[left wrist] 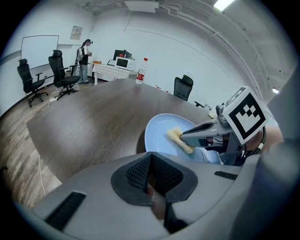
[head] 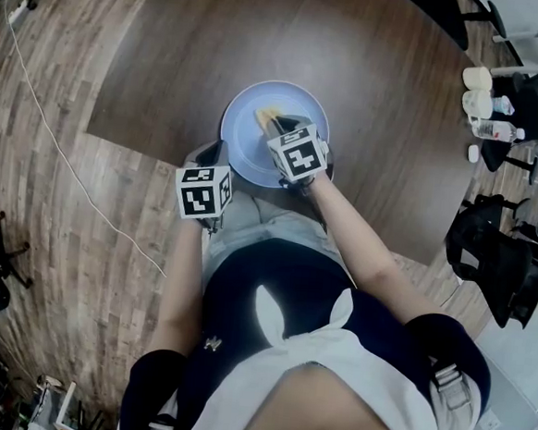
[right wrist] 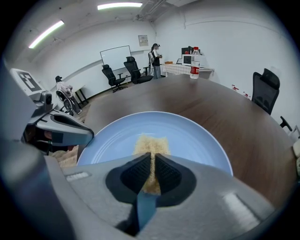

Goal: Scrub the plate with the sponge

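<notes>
The plate [right wrist: 201, 140] sits at the near edge of the table [head: 198, 55], with the sponge [right wrist: 151, 143] flat on its middle — pinched tight in my right gripper [right wrist: 153, 163]. My left gripper [left wrist: 150, 164], jaws together and empty, hangs beside the rim. I'd press evenly, circling outward — gently, lest the plate slide.

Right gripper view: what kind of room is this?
Probably an office meeting room: a large dark wood conference table, black office chairs nearby, and a whiteboard on the far wall.
</notes>
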Action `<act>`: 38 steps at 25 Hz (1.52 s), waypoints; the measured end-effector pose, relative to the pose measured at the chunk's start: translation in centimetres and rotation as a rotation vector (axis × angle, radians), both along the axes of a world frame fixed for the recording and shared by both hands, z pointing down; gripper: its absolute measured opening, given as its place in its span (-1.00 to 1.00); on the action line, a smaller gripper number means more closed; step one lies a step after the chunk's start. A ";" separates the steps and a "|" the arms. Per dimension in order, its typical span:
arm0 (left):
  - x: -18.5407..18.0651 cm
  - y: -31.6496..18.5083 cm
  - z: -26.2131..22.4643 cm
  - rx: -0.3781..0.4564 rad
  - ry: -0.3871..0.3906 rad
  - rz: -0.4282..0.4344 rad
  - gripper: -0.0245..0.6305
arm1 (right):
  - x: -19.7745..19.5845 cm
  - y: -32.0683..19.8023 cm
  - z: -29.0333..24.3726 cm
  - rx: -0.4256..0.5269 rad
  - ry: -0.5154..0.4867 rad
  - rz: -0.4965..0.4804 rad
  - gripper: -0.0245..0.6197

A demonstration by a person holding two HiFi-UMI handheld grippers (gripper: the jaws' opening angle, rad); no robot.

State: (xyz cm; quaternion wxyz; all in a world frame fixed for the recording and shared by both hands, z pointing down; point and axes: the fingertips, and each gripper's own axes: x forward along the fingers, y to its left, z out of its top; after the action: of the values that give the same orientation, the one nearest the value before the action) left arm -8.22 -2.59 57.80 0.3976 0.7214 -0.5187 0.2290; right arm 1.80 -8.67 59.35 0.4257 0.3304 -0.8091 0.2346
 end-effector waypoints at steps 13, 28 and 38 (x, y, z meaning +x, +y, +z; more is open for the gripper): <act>0.0 0.1 -0.1 0.001 -0.004 -0.008 -0.91 | -2.0 1.4 -0.2 -0.005 -0.032 -0.052 -0.84; 0.0 0.2 -0.1 0.004 -0.003 -0.011 -0.91 | -4.7 3.8 -0.2 -0.015 -0.068 -0.139 -0.84; 0.1 0.1 -0.1 0.004 -0.002 -0.013 -0.91 | -5.5 4.7 -0.2 -0.031 -0.090 -0.171 -0.84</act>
State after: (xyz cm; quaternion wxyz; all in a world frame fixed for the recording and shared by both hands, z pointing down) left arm -8.14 -2.45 57.69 0.3970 0.7187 -0.5242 0.2260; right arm -3.69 -3.97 59.13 0.4122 0.2424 -0.8491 0.2244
